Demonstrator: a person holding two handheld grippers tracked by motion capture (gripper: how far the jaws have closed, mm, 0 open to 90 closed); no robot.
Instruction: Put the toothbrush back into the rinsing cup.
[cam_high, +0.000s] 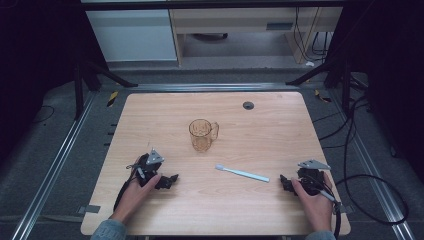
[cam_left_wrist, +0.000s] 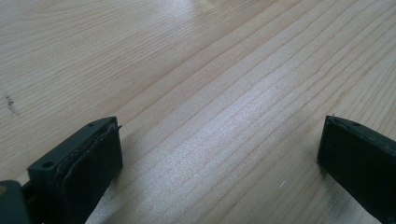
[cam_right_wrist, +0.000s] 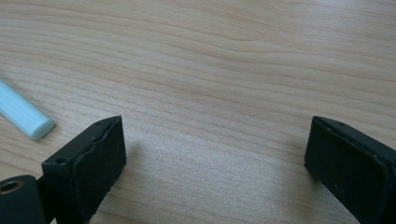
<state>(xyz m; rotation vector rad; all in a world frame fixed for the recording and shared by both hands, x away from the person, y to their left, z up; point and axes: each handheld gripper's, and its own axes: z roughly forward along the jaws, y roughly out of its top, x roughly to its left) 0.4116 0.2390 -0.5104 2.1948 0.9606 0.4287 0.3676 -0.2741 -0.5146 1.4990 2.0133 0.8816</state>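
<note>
Overhead table (cam_high: 150, 115); two close tabletop views

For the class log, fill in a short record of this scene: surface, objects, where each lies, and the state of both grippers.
surface: wooden table
cup: clear amber cup, upright near the middle, handle to the right in the high view
toothbrush: pale blue toothbrush, flat, in front of the cup, apart from it
left gripper: open, nothing between the jaws
right gripper: open, toothbrush handle end beside it, untouched

- In the high view, the tabletop (cam_high: 260, 125) is evenly lit from above while the surroundings fall into deep darkness.
- In both gripper views, a pale sheen of glare crosses the wood grain (soft shadows beneath the jaws).
- The near jaws look slightly blurred.
</note>
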